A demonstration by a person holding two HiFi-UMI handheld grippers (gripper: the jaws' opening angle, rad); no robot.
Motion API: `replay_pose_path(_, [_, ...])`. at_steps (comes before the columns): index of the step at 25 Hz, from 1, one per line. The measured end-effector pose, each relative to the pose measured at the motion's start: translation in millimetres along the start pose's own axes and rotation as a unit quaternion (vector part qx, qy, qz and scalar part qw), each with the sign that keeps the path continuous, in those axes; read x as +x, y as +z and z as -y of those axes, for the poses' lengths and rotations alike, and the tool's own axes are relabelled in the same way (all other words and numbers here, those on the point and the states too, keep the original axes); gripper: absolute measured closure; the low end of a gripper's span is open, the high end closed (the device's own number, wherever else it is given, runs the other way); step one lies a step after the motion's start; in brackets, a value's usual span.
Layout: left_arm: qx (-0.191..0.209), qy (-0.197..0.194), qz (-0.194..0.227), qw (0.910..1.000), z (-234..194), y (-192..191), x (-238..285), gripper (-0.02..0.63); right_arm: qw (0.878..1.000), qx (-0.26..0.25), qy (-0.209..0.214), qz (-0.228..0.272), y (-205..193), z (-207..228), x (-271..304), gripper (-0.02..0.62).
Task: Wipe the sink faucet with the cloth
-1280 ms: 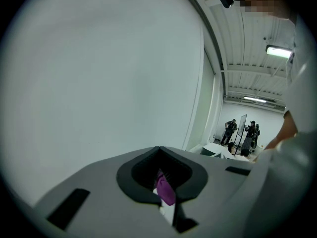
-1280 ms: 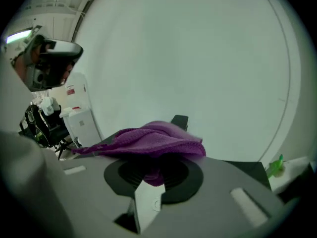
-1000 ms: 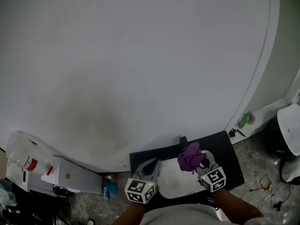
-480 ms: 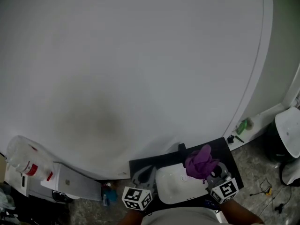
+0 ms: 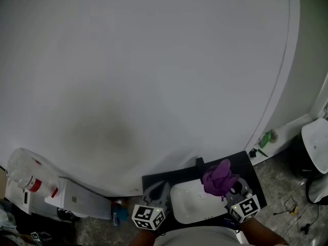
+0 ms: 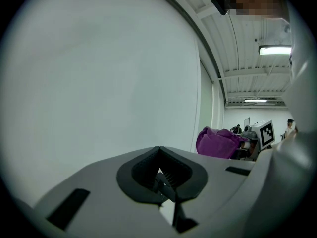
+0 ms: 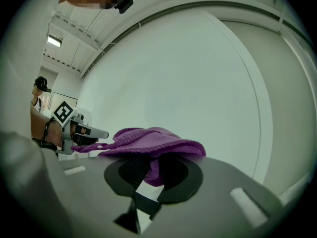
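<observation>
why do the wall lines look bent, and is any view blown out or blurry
Head view: wide lens bows the wall edge at right; a dim patch shows low on it. Left gripper view: fisheye, black corners, ceiling light glares. Right gripper view: same dark rim; the cloth is fairly sharp.

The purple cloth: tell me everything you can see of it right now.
The purple cloth looks like soft knitted fabric, bunched into a crumpled wad. The right tool is shut on it: a fold hangs pinched between the jaws, the rest mushrooms out above them, and a thin edge trails off to the left. In the head view it shows over the right part of the white basin. Nothing but the tool visibly touches it.
</observation>
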State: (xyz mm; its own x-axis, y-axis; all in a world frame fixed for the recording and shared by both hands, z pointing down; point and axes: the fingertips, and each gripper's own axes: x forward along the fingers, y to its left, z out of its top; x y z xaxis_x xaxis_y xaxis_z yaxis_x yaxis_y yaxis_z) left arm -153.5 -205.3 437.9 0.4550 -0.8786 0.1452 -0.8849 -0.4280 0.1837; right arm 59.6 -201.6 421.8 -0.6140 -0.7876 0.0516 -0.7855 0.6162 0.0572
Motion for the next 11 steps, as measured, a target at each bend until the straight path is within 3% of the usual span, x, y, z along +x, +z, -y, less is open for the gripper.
replay_pose_path(11, [0.0,0.01,0.005,0.9999,-6.3,3.4,0.3,0.6,1.0,-0.001,0.007,-0.002,-1.5,-4.3,2.3,0.54])
